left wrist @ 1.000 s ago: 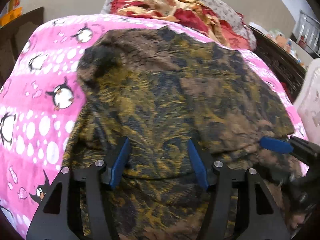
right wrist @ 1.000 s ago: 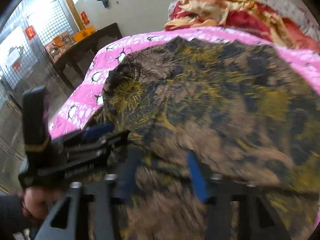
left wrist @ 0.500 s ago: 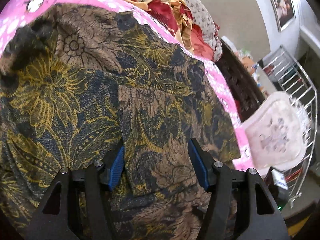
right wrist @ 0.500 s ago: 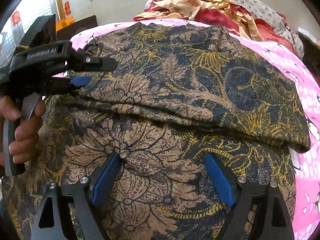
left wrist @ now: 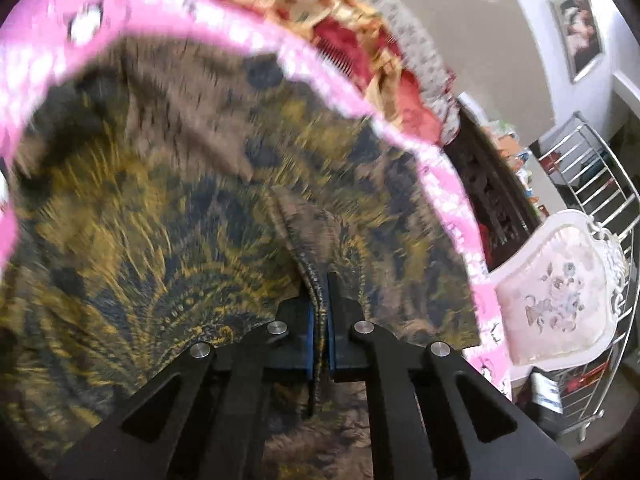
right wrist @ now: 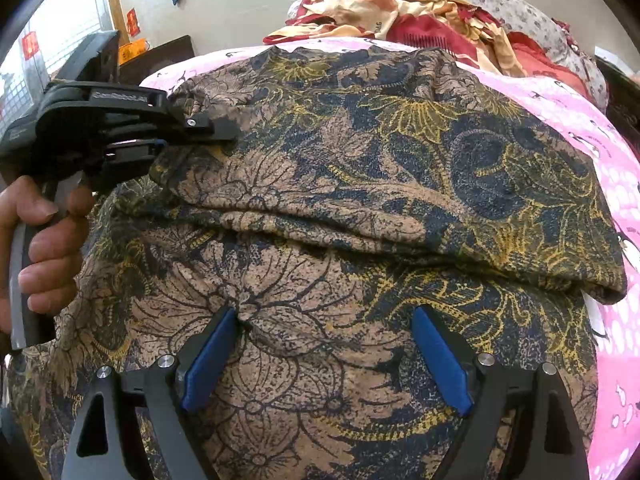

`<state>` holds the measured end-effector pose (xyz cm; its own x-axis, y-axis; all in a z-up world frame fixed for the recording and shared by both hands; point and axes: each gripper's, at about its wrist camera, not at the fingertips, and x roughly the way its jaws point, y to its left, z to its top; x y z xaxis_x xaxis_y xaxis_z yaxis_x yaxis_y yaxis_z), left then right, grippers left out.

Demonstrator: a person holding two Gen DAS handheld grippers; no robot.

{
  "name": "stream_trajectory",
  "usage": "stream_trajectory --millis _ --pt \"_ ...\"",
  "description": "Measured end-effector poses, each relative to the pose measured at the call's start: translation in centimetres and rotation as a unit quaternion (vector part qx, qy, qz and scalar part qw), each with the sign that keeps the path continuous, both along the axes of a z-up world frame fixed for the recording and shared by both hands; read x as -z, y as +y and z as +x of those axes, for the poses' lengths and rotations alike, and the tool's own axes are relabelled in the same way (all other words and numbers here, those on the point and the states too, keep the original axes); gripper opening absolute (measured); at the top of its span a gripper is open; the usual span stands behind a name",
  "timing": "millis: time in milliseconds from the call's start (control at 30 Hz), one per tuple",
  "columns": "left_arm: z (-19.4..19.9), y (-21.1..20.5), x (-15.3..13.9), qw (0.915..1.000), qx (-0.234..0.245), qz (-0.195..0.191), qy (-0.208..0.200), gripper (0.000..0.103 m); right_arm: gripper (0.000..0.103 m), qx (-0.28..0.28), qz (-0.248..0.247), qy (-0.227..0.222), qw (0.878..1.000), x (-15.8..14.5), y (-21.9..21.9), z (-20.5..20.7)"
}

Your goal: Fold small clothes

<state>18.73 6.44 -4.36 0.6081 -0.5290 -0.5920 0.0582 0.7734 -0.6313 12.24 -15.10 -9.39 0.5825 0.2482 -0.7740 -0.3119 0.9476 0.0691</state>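
Left gripper (left wrist: 319, 312): jaws just clamped together on an edge of the brown, navy and yellow floral-print cloth (right wrist: 360, 184). Right gripper (right wrist: 324, 356): jaws spread wide, released, nothing pinched, over the same cloth. The cloth lies partly folded on a pink penguin-print bedsheet (right wrist: 580, 120).

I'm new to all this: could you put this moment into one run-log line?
left tool: shut on patterned cloth edge | right tool: open over the cloth, gripping nothing | cloth: partly folded on pink sheet | step: fold underway
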Motion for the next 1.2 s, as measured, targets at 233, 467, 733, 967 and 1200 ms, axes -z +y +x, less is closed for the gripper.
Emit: stream_trajectory --millis 233,467,733,967,1200 --pt "-2.8 5.1 -5.3 0.9959 -0.006 0.064 -0.063 0.003 0.087 0.000 -0.003 -0.001 1.000 0.0 0.1 0.1" --pt "-2.6 8.8 -1.7 0.9924 -0.049 0.113 -0.007 0.003 0.087 0.001 -0.002 0.000 1.000 0.1 0.0 0.2" --pt "-2.6 8.5 1.0 0.9826 -0.067 0.168 0.045 0.008 0.088 0.001 -0.007 0.004 1.000 0.0 0.1 0.1" --pt "-5.6 8.2 -3.8 0.9681 -0.118 0.217 -0.041 0.013 0.056 -0.011 0.003 0.022 1.000 -1.9 -1.0 -2.7" --pt "-1.1 3.4 -1.5 0.9649 -0.087 0.247 -0.016 0.039 0.017 0.070 0.039 -0.085 0.993 -7.6 -5.2 1.0"
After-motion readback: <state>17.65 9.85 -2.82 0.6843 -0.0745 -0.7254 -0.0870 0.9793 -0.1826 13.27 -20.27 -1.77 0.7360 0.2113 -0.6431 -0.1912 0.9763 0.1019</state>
